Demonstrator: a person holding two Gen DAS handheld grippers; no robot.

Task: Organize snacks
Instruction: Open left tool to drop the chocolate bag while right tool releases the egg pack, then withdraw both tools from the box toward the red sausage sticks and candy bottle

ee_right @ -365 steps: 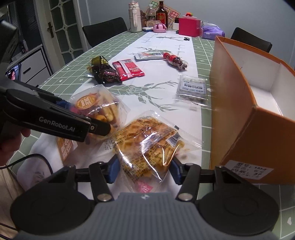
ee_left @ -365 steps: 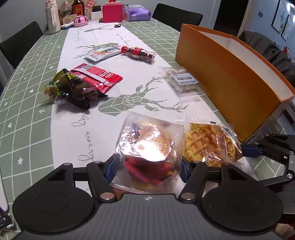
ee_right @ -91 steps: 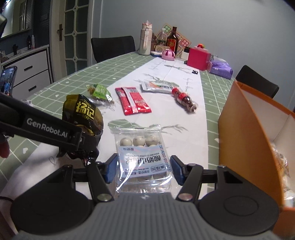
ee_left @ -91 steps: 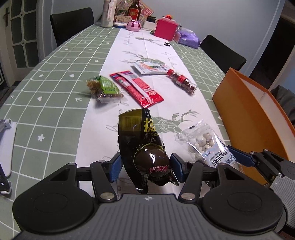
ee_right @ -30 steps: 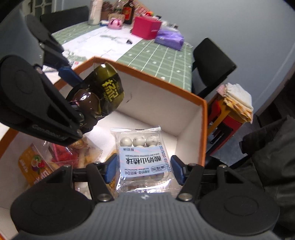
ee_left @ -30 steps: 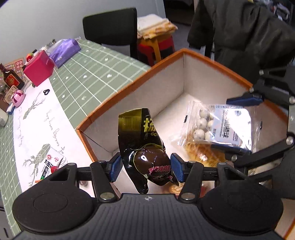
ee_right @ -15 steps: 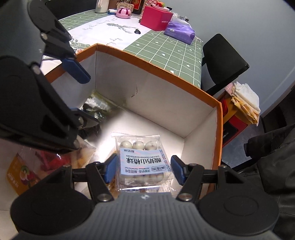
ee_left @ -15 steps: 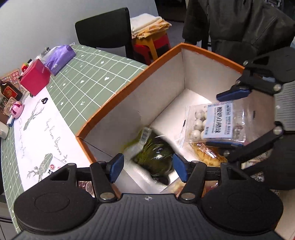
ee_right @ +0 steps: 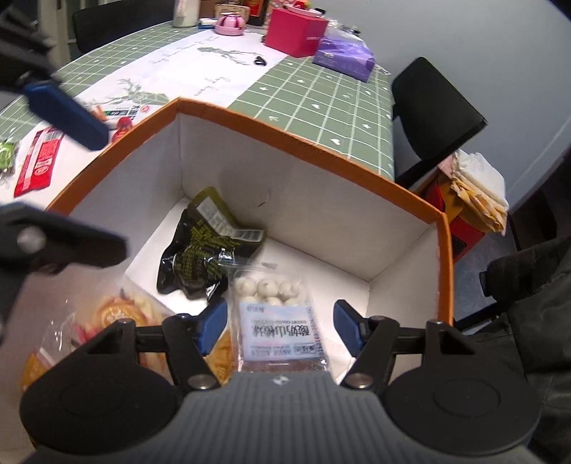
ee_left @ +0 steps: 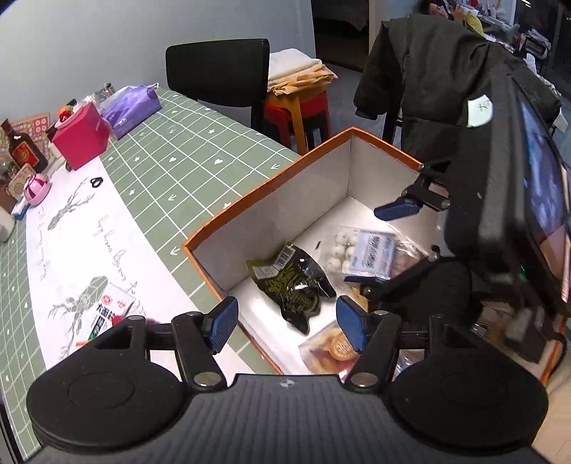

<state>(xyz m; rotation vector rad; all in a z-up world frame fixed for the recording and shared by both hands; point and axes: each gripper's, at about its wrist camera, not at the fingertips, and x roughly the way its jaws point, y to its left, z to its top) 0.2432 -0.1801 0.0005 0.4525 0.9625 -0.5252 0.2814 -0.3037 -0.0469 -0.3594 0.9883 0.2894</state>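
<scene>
Both snacks that we were holding a moment ago now lie in the box point(ee_right: 321, 150). Our dark bag point(ee_left: 292, 282) rests on the white floor of the box by its long wall. Our ball pack point(ee_right: 278, 317) lies just beside the dark bag, partly on the other snacks point(ee_right: 117, 321) in the box.

Our left gripper point(ee_left: 287, 323) hangs over the box rim with its jaws spread; they have just been opening, and nothing is between them. Our right gripper point(ee_right: 282, 326) is over the ball pack, jaws spread too, just opened, and the pads do not press the pack.

More snacks lie on the green surface point(ee_left: 171, 160), with a red box point(ee_right: 296, 32) and a black chair point(ee_left: 221, 78) farther off.
</scene>
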